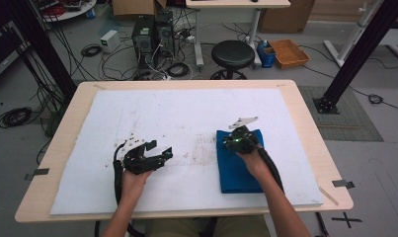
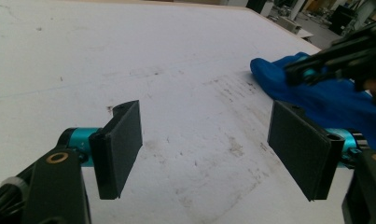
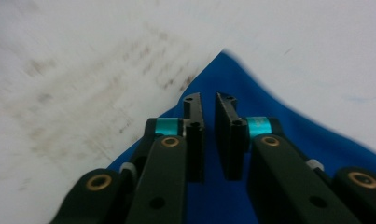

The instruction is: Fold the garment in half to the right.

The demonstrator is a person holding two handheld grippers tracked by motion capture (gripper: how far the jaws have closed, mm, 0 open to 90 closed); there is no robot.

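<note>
Cloth count: one blue cloth (image 1: 237, 163) is seen, folded into a rectangle.
Cloth location: it is laid flat on the white sheet (image 1: 177, 118), right of centre, toward the person's edge of the counter (image 1: 305, 118).
Cloth axis: the long axis is run from the near edge toward the far edge, slightly slanted; one corner is pointed away in the right gripper view (image 3: 251, 88).
Tool count: two tools are held, one in each hand.
Right tool (image 1: 241, 139): it is positioned over the far end of the cloth. Its jaws are drawn nearly together, a narrow gap being left between them; no fabric is seen clamped, though whether the tips are touching the cloth cannot be told.
Left tool (image 1: 162, 157): it is held just above the bare sheet, well apart from the cloth, and is pointed toward it. Its jaws are spread wide, with nothing between them.
Sheet: grey smudges are noted between the two tools.
</note>
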